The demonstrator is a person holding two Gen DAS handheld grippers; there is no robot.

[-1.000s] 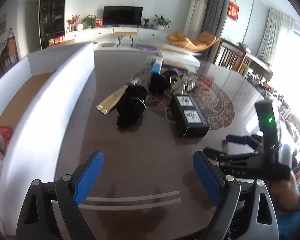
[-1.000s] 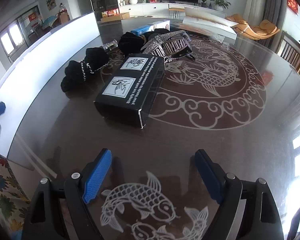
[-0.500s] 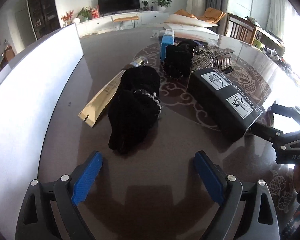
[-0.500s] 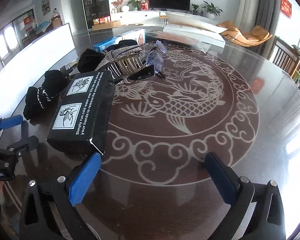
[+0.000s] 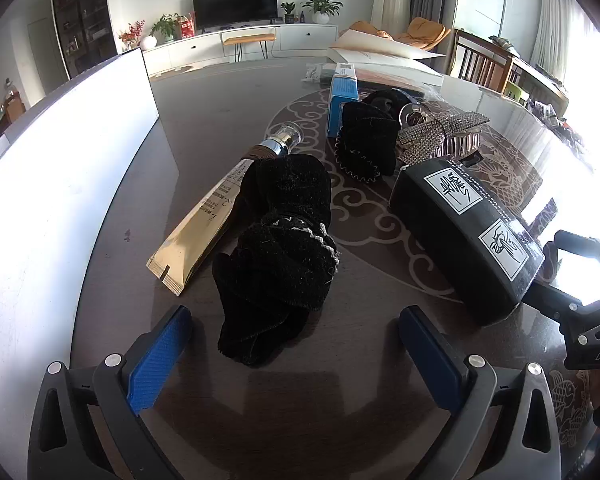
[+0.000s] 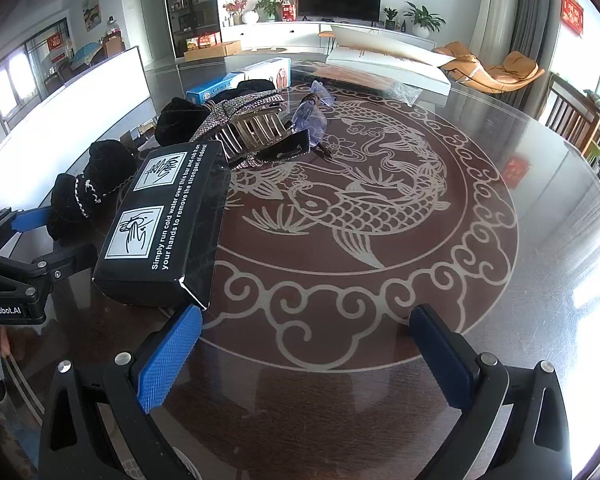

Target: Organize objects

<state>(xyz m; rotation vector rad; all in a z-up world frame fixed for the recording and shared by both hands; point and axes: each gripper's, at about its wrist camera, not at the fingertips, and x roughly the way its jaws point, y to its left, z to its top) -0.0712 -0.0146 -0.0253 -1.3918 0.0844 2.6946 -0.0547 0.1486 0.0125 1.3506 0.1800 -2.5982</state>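
Observation:
My left gripper (image 5: pixel 296 348) is open just in front of a black velvet scrunchie (image 5: pixel 280 248), whose near end lies between the fingertips. A gold tube (image 5: pixel 216 216) lies beside it on the left. A black box (image 5: pixel 464 224) lies to the right, and also shows in the right wrist view (image 6: pixel 164 224). My right gripper (image 6: pixel 304 352) is open and empty over the table, its left finger (image 6: pixel 168 360) close to the box's near corner. A second black scrunchie (image 5: pixel 368 144), a rhinestone hair claw (image 6: pixel 252 128), a blue box (image 5: pixel 342 96) and purple glasses (image 6: pixel 312 114) lie farther back.
A tall white panel (image 5: pixel 60 168) stands along the table's left side. The dark glass table (image 6: pixel 380 400) has a fish pattern in its middle. A white flat box (image 6: pixel 384 56) lies at the far edge. Chairs stand at the right.
Both grippers have moved forward. The left has closed in on the near scrunchie; the right has come up beside the black box. Both stay open.

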